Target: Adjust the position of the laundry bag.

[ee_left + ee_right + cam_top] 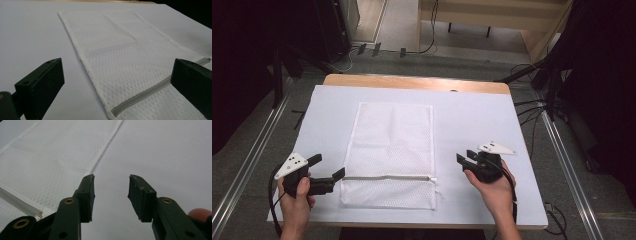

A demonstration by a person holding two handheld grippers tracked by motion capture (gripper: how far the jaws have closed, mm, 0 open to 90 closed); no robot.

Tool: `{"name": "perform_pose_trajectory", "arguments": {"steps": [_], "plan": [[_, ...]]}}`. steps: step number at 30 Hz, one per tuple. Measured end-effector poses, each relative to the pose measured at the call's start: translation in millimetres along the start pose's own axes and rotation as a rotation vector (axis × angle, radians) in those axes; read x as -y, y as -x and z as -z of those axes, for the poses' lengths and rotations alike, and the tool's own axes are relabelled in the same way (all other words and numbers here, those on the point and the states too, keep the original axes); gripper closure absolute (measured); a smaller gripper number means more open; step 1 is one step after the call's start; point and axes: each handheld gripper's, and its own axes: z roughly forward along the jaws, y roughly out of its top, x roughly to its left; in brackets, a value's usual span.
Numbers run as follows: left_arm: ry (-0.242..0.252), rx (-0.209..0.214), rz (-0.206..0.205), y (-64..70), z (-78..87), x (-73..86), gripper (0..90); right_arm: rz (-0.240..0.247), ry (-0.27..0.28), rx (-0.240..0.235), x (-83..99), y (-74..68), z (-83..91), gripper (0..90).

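- Bag point(391, 150): white mesh, rectangular, lying flat on the sheet point(482, 120). Dotted weave is showing clearly in the left gripper view point(125, 57); faint fold creases are running across the upper panel.
- Zip point(387, 177): grey, running straight across the bag near its near end, with the pull point(432, 179) sitting at the end nearer the right claw.
- Sheet: smooth, matte, white, covering most of a wooden table point(412, 81).
- Left claw point(329, 170): a hand point(297, 200) is holding it just beside the bag's left edge, level with the zip. Jaws are standing wide apart and gripping nothing. In its own view one jaw is sitting over bare sheet, the other over the bag by the zip point(150, 92); I can't tell if either is touching the fabric.
- Right claw point(466, 157): a hand point(492, 187) is holding it to the right of the bag, near but apart, over bare sheet. Jaws are standing partly open, a clear gap between the pads point(90, 195), holding nothing.
- Right gripper view: the bag point(50, 157) is lying left of and beyond the jaws, the zip end point(20, 202) showing low at the left. A fingertip point(200, 213) is showing at the lower right.
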Motion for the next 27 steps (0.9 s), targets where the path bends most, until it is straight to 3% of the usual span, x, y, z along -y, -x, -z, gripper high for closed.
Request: {"name": "perform_pose_trajectory", "arguments": {"steps": [5, 11, 21, 27], "plan": [[0.002, 0.002, -0.004, 0.5, 0.1, -1.0, 0.0, -0.025, -0.093, -0.047, -15.8, -15.3, -27.9, 59.2], [0.011, 0.013, 0.003, 0.8, -0.2, -2.2, 0.0, -0.014, -0.170, -0.047, -27.7, -30.4, -55.8, 58.9], [0.008, 0.014, 0.014, -1.8, 0.7, -2.6, 0.0, -0.077, -0.269, -0.029, -37.8, -34.8, -94.4, 64.0], [0.009, 0.013, 0.024, -2.7, 0.9, -2.3, 0.0, -0.114, -0.307, -0.011, -39.9, -35.6, -109.2, 66.2]]}}
